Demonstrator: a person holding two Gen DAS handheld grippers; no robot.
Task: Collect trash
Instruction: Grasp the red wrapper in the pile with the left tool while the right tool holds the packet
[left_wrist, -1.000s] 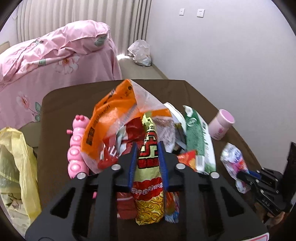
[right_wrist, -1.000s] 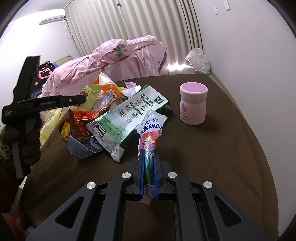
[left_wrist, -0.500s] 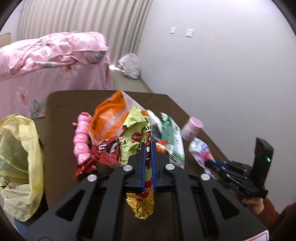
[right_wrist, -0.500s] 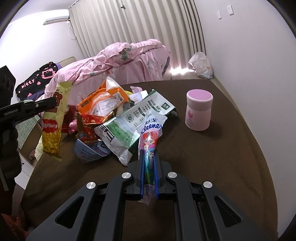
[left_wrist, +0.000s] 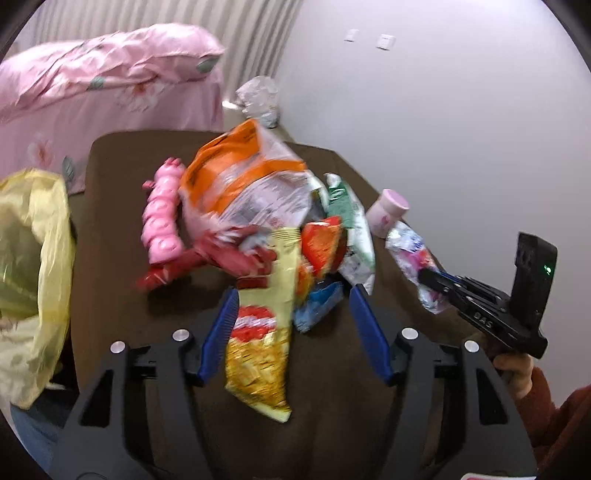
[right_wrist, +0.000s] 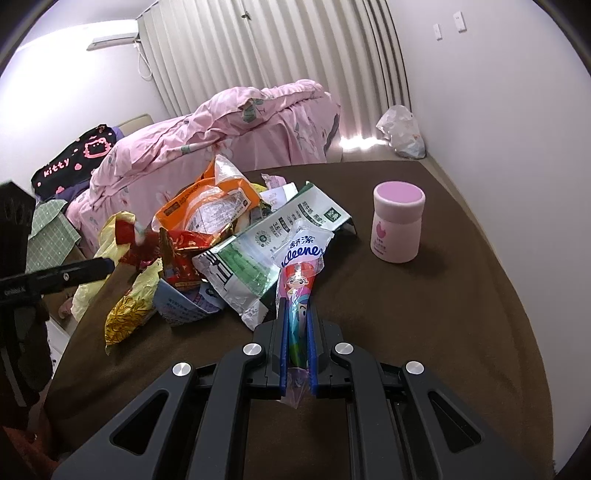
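Presently, the left gripper (left_wrist: 291, 325) is opening, its blue fingers (left_wrist: 221, 332) spread wide to either side of a yellow snack bag (left_wrist: 264, 332). That bag is sitting between the fingers with a gap showing on its right side; whether the left finger is touching it cannot be told from the blur. In the right wrist view the same bag (right_wrist: 129, 302) is hanging beside the left gripper's tip, low over the near left edge of the brown table (right_wrist: 443, 302).

The right gripper (right_wrist: 297, 332) is pinching a Kleenex tissue packet (right_wrist: 301, 266) between fingers drawn nearly together, the packet's clear tail sticking out behind them. The packet is pointing up and forward, its printed end lying over a green-and-white wrapper (right_wrist: 266, 251).

The remaining trash is lying in one heap on the table: an orange bag (left_wrist: 236, 173) at the back, a crumpled red wrapper (left_wrist: 221, 258) in front of it, an orange-red packet (left_wrist: 321, 243), a blue packet (left_wrist: 317, 306) near the right finger, and the green-and-white wrapper on the right. A pink toy (left_wrist: 162, 218) is lying just left of the heap, touching the red wrapper. A pink jar (right_wrist: 397, 221) is standing upright, apart from the heap on the right.

A yellow plastic bag (left_wrist: 33, 266) is hanging open beyond the table's left edge. A bed with pink bedding (right_wrist: 221, 129) is standing behind the table.
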